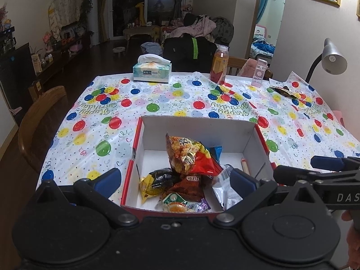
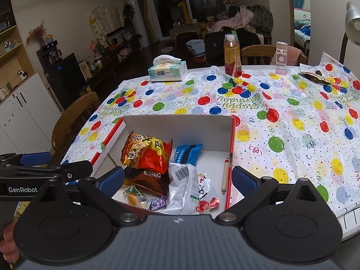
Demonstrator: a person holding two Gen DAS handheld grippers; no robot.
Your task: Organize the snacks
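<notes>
1. The left gripper hangs over the near edge of a red-and-white cardboard box, its blue-padded fingers spread wide and holding nothing.
2. The right gripper sits just to its right, over the same box, also spread wide and empty; its tips show at the right edge of the left wrist view.
3. Between and just ahead of both sets of fingers, the snacks lie piled in the box: an orange-red crisp bag on top, leaning on a brown Oreo pack (logo upside down from here).
4. Beyond the crisp bag is a blue packet; nearer the right gripper lie a white barcoded bag, a small purple sweet and a red heart-shaped wrapper.
5. A yellow-and-black packet lies by the left gripper's left finger.
6. A thin wooden stick rests along the box's right wall.
7. Far ahead on the balloon-print tablecloth stand a tissue box and an orange drink bottle; one dark snack wrapper lies far ahead to the right, outside the box.
</notes>
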